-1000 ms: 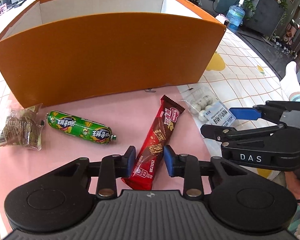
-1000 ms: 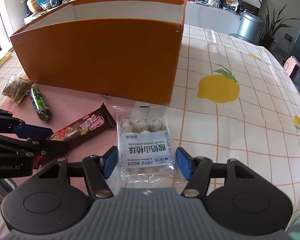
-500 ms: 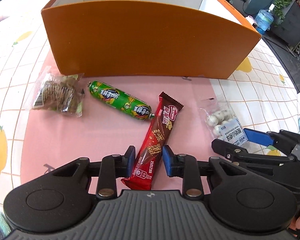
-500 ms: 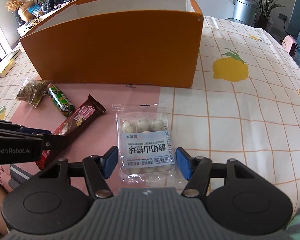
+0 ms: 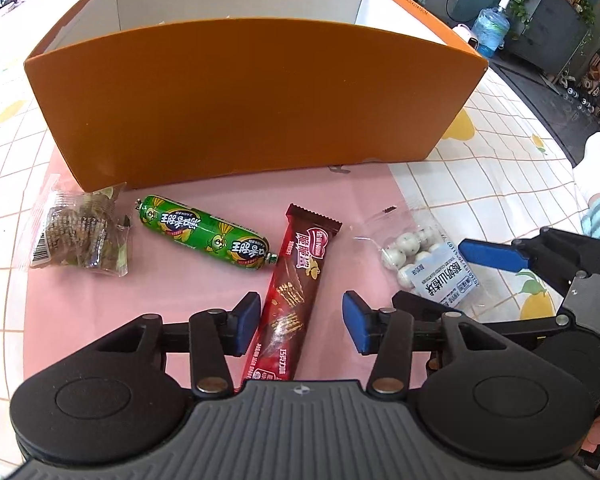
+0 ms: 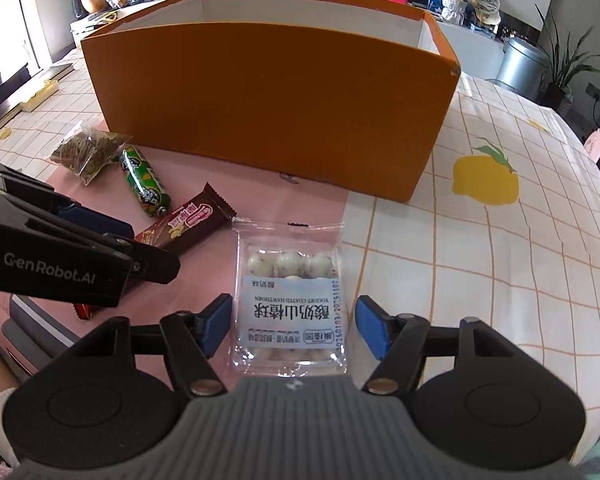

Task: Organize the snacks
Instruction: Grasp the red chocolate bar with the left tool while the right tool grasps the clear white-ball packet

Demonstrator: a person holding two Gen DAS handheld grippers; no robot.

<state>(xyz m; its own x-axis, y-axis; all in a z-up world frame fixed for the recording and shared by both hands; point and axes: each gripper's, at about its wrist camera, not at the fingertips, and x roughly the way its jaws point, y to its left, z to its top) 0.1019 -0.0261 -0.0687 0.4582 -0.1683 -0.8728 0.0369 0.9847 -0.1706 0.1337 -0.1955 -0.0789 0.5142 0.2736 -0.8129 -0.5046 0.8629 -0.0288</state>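
While the left gripper (image 5: 300,322) jaws were opening around the chocolate wafer bar (image 5: 296,280) without pinching it | bar lay on the pink mat (image 5: 204,280), long way pointing toward the orange box (image 5: 256,100) | right gripper (image 6: 294,324) jaws were opening, either side of the yogurt hawthorn ball pack (image 6: 290,292), not squeezing it

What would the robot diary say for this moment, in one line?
left tool: opening, chocolate bar between pads | right tool: opening, yogurt ball bag between pads | orange box: behind snacks
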